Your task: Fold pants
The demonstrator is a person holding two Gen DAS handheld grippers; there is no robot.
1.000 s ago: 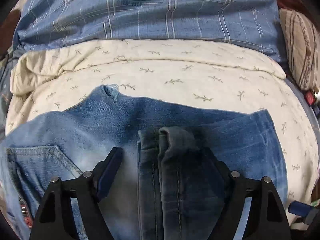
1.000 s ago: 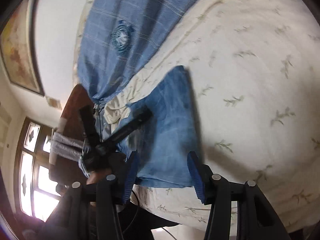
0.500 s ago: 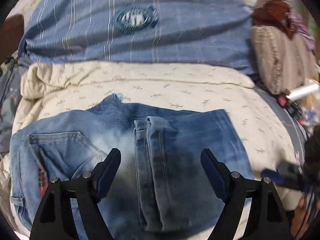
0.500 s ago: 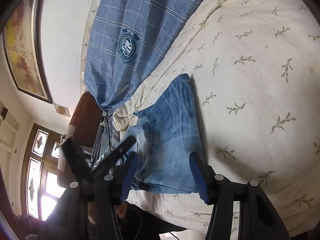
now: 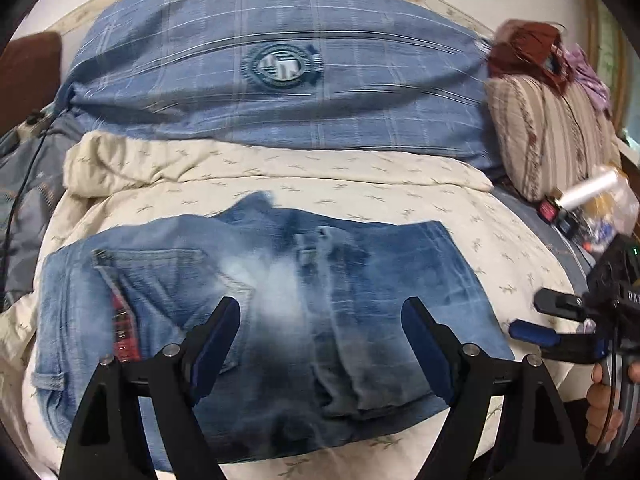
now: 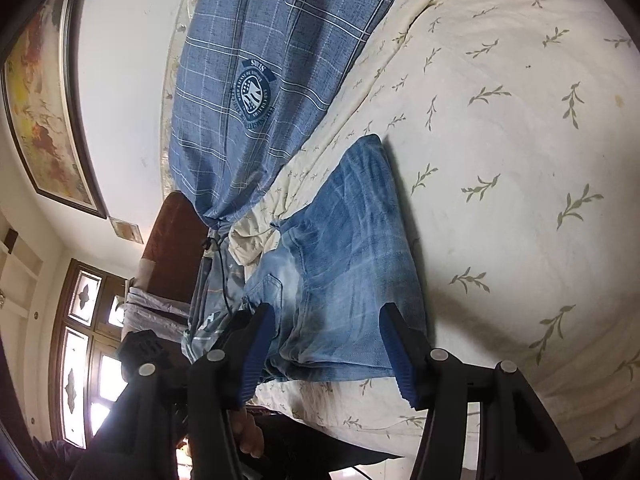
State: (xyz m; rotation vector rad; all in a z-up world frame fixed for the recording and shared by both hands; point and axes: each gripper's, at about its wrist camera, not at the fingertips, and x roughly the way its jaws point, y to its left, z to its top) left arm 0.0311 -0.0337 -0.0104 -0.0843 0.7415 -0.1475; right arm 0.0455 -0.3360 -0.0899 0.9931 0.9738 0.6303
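With the left gripper (image 5: pixel 320 344) and right gripper (image 6: pixel 326 344) both spread wide and holding nothing, the folded jeans (image 5: pixel 256 312) lie loose on the cream bedspread (image 5: pixel 360 184) below the blue pillow (image 5: pixel 280 80), where the hems folded on top could slide off.

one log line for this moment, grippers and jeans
left gripper: open, empty | right gripper: open, empty | jeans: folded, flat on bedspread
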